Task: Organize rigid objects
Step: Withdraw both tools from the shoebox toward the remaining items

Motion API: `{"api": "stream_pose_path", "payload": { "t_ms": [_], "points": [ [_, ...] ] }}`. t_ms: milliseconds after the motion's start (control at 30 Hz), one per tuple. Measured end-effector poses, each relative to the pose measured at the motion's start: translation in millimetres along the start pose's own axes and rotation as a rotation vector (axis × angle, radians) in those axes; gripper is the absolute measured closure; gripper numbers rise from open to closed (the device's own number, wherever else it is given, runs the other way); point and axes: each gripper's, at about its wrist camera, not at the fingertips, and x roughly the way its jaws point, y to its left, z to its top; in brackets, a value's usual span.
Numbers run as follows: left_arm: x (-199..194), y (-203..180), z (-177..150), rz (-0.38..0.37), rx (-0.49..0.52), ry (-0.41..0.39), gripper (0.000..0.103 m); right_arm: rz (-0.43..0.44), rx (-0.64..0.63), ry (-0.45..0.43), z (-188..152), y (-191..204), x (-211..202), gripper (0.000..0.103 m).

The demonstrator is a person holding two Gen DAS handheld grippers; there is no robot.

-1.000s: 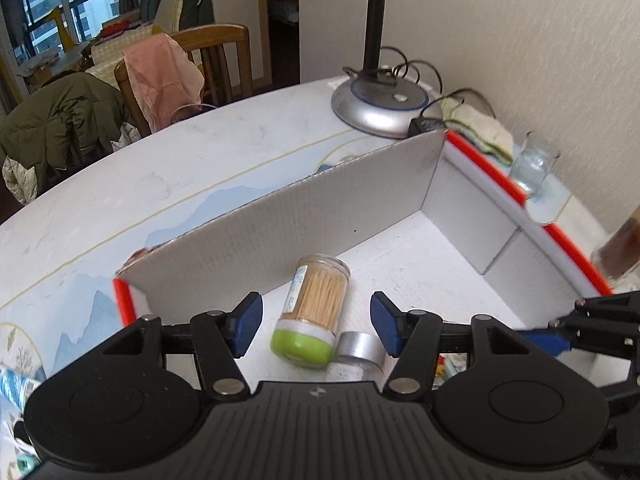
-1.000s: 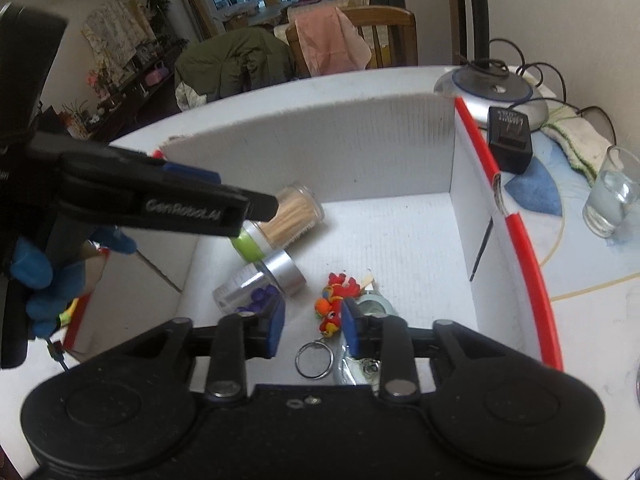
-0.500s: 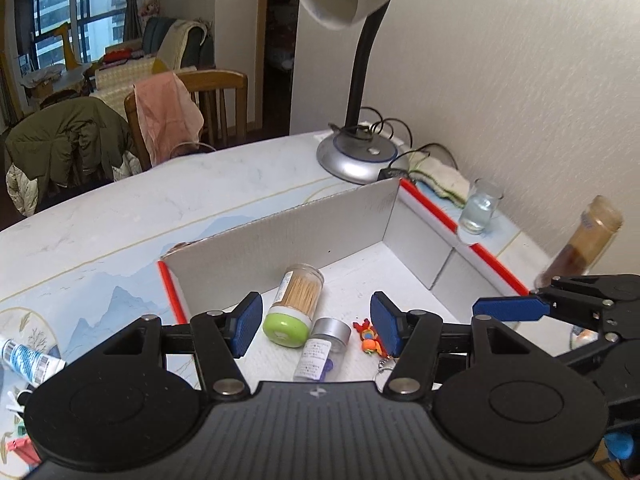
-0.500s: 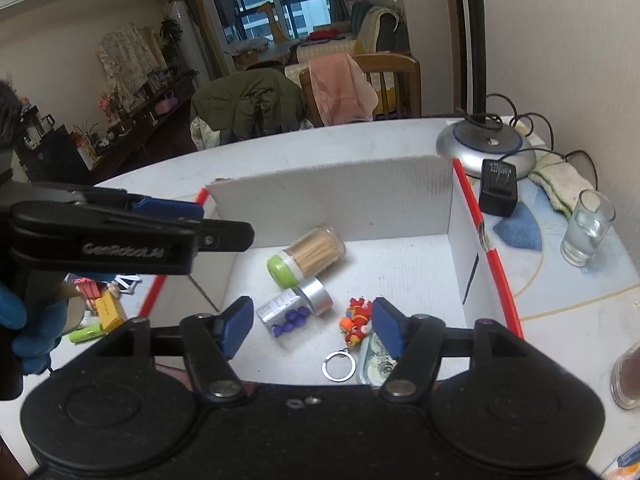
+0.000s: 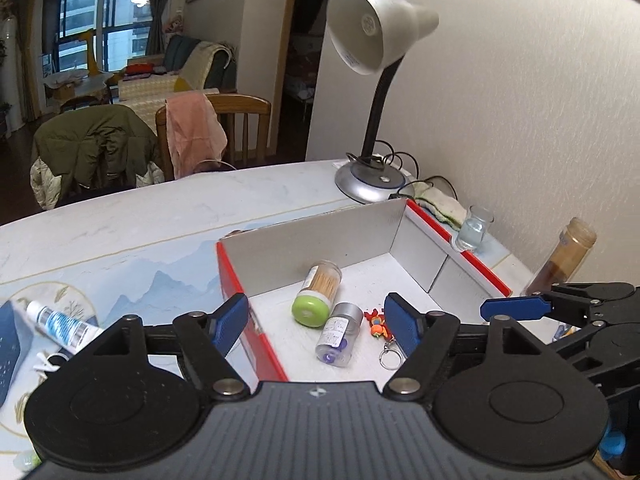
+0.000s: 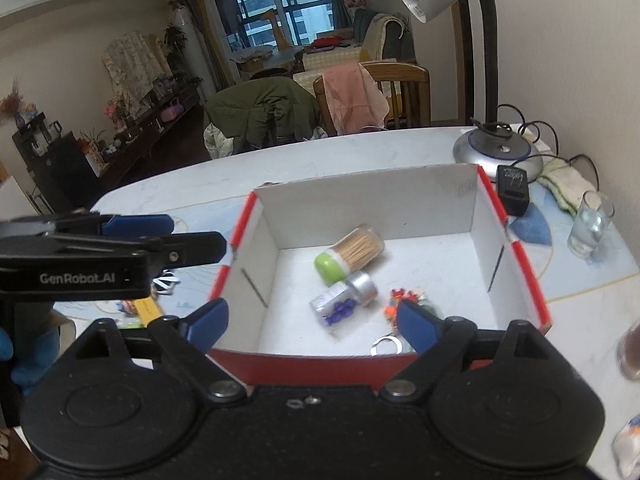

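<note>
above red box (image 6: pixel 532 280) | both grippers wide, jaws just opened, empty: left (image 5: pixel 316 322), right (image 6: pixel 314 320) | toothpick jar (image 6: pixel 350 254), vial (image 6: pixel 344 298), keychain (image 5: pixel 378 322) inside | nxt: fetch tube (image 5: pixel 60 326), approach low, grip mid-body

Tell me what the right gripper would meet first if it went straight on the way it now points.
Probably the floor of the box, near the small jar of purple pins. The open right gripper points down over the near red wall; whether it would clear that wall is unclear.
</note>
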Motion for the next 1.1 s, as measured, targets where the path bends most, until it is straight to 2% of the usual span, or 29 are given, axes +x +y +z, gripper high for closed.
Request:
{"api": "stream_pose_path", "payload": {
  "t_ms": [67, 400, 467, 533, 867, 1100],
  "points": [
    [-8.8, 3.9, -4.4, 0.008, -0.003, -0.005, 0.023, 0.002, 0.011, -0.005, -1.2, 6.4, -1.2, 0.010],
    [-46.0, 41.8, -30.1, 0.015, -0.059, -0.012, 0.016, 0.022, 0.009, 0.021, -13.4, 48.4, 5.3, 0.009],
    [-50.7, 53.0, -35.0, 0.026, -0.073, -0.005, 0.007, 0.031, 0.007, 0.030, -16.2, 57.1, 8.5, 0.009],
    [-57.4, 65.8, -40.7, 0.028, -0.085, -0.010, 0.003, 0.034, 0.002, 0.037, -18.9, 65.9, 10.9, 0.009],
    [-86.0, 132.3, -69.6, 0.069, -0.114, -0.026, 0.000, 0.058, -0.025, 0.063, -22.8, 114.1, 25.8, 0.009],
    [-93.7, 177.0, -100.4, 0.098, -0.118, 0.023, 0.000, 0.068, -0.046, 0.089, -26.1, 148.1, 45.5, 0.009]
  ]
}}
